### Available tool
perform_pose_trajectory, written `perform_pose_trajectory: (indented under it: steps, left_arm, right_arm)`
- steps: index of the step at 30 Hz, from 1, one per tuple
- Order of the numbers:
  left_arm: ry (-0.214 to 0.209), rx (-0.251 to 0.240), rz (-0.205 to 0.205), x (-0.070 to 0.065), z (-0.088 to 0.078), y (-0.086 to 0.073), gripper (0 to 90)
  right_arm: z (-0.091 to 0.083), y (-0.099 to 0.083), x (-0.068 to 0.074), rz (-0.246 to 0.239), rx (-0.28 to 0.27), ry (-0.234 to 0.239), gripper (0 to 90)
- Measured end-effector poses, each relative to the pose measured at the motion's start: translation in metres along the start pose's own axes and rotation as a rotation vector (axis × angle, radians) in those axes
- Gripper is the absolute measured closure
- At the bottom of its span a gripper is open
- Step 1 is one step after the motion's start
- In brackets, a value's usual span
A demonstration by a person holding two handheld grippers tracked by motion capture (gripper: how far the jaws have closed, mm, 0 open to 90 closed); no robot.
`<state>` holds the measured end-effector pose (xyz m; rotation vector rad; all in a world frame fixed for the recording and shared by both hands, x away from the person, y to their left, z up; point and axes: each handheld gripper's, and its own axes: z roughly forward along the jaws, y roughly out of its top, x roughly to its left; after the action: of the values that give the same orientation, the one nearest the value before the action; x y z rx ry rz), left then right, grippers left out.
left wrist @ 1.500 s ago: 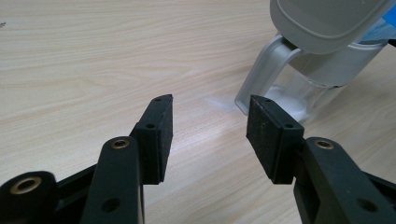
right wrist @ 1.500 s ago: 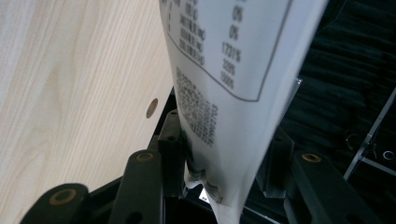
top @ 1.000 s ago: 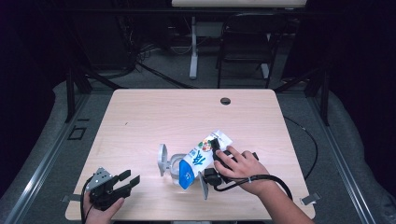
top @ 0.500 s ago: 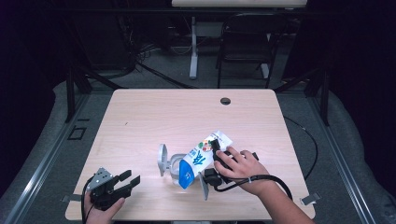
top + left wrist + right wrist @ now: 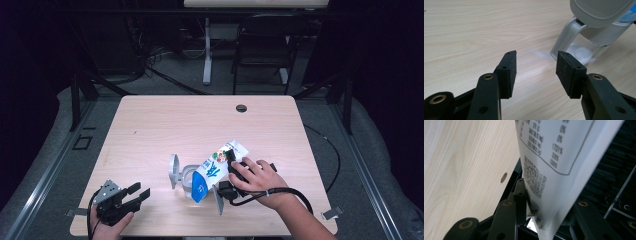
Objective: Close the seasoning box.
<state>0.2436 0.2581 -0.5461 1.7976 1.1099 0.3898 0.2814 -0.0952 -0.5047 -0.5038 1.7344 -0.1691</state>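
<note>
White printed pouch [image 5: 564, 152] pinched between black fingers [image 5: 520, 192], above wood table [image 5: 461, 170].

pouch [image 5: 564, 157] top cropped, print blurred

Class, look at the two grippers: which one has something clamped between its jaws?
The right gripper: it pinches the tilted milk carton over the jug. The left gripper is open and apart.

You've got one pouch [image 5: 216, 169], one jug [image 5: 182, 176], one table [image 5: 165, 125] with one hole [image 5: 241, 108], two grippers.
</note>
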Motion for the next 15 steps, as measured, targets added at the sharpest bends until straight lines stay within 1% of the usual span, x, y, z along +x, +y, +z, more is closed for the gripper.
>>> perform_pose_trajectory:
  steps: [10,11,12,14,15]
  left_arm:
    - [-0.002,0.001,0.000,-0.0004,0.0010,0.0001,51.6]
    - [-0.002,0.001,0.000,-0.0004,0.0010,0.0001,51.6]
    - [-0.002,0.002,0.000,-0.0005,0.0010,0.0000,51.6]
    - [-0.002,0.002,0.000,-0.0006,0.0011,0.0000,51.6]
    - [-0.001,-0.003,-0.001,-0.0008,0.0014,-0.0002,51.6]
  right_arm:
    - [-0.0002,0.0000,-0.0001,-0.006,-0.002,-0.002,68.0]
    - [-0.0004,0.0001,-0.0002,-0.012,0.000,-0.007,68.0]
    - [-0.0014,0.0007,-0.0012,-0.028,0.011,-0.011,68.0]
    - [-0.0014,0.0007,-0.0012,-0.032,0.011,-0.013,68.0]
    - [-0.0006,0.0002,-0.0002,-0.025,-0.001,-0.017,68.0]
